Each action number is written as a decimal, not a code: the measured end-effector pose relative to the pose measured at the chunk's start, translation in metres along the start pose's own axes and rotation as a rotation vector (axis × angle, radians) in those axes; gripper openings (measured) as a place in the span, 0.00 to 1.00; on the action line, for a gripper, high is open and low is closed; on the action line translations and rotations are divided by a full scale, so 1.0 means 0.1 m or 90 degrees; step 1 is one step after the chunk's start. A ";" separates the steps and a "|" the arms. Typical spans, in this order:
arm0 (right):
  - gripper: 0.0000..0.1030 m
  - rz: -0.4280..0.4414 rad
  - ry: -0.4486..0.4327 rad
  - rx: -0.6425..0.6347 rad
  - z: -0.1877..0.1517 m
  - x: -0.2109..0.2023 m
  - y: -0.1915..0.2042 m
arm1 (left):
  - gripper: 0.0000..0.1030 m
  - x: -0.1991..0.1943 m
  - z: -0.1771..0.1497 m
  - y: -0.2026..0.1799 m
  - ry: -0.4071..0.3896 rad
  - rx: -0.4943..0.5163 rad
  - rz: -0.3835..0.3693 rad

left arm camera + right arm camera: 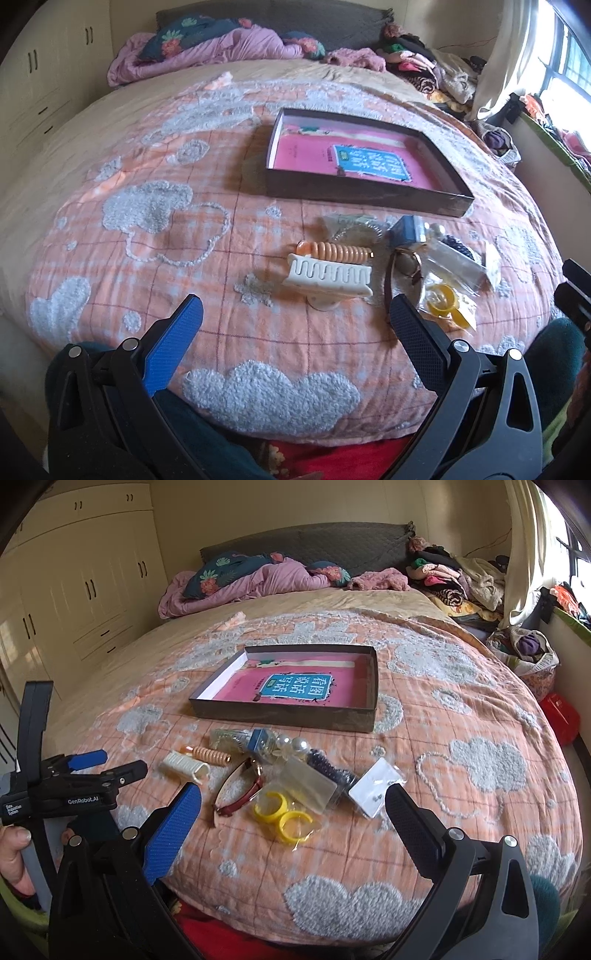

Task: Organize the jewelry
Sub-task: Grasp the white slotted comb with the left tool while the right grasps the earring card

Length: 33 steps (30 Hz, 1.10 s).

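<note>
Left wrist view: left gripper (293,314) hovers low over the near edge of the bed (155,229), fingers wide apart, nothing between them. White claw clip (327,277) lies just ahead of the gap, with an orange clip (338,252) touching its far side. Watch (400,269) lies to the right of the white clip, its strap running down toward the right finger. Yellow rings (443,299) in a clear bag sit just right of that finger's tip. A blue box (408,229), pearls (437,230) and dark beads (460,245) lie further back in the same pile. Open box (369,195), dark walls and a pink book cover on its floor, sits beyond the pile, apart from it.

Right wrist view: right gripper (293,805) is also held with fingers wide apart and empty, above the near side of the pile. Yellow rings (282,814) lie between the fingers in the picture; watch (238,788) is just beside the left finger tip. White earring card (375,788) is next to the right finger tip. Clear bag (306,784) overlaps the dark beads (328,766). Open box (288,710) sits behind, none of the jewelry in it. Left gripper (107,764) shows at the left edge, gripped by a hand (16,856); its fingers are seen side-on.

Far end of the bed: a crumpled purple quilt (240,583) and a clothes heap (454,576).
</note>
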State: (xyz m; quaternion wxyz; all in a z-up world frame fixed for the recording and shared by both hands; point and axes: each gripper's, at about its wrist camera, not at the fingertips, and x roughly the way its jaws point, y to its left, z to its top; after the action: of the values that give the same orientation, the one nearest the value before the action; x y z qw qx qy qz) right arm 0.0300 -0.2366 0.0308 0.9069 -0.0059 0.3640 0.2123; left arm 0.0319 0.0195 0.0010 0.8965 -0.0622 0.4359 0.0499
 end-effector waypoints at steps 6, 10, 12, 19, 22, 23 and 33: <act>0.96 -0.015 0.009 0.020 0.07 0.15 -0.20 | 0.92 0.25 0.06 -0.08 0.027 0.021 -0.009; 0.96 -0.027 0.017 0.039 0.08 0.24 -0.36 | 0.92 0.43 0.08 -0.14 0.046 0.029 -0.012; 0.96 -0.032 0.026 0.053 0.06 0.30 -0.44 | 0.92 0.52 0.08 -0.13 0.051 0.028 0.003; 0.96 -0.046 0.064 0.095 -0.03 0.55 -0.70 | 0.92 0.75 0.04 -0.10 0.080 0.017 -0.020; 0.96 -0.049 0.078 0.103 -0.07 0.65 -0.75 | 0.92 0.82 0.04 -0.12 0.088 0.018 -0.034; 0.96 -0.053 0.081 0.103 -0.09 0.68 -0.77 | 0.92 0.84 0.04 -0.13 0.090 0.017 -0.038; 0.96 -0.093 0.124 0.139 -0.22 0.94 -1.03 | 0.89 0.95 0.10 -0.18 0.062 0.026 -0.079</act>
State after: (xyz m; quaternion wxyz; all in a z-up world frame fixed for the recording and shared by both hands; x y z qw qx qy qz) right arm 0.1164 -0.2983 -0.0628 0.8757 0.0455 0.4695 0.1031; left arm 0.1005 0.0062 -0.0667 0.8767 -0.0727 0.4751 -0.0177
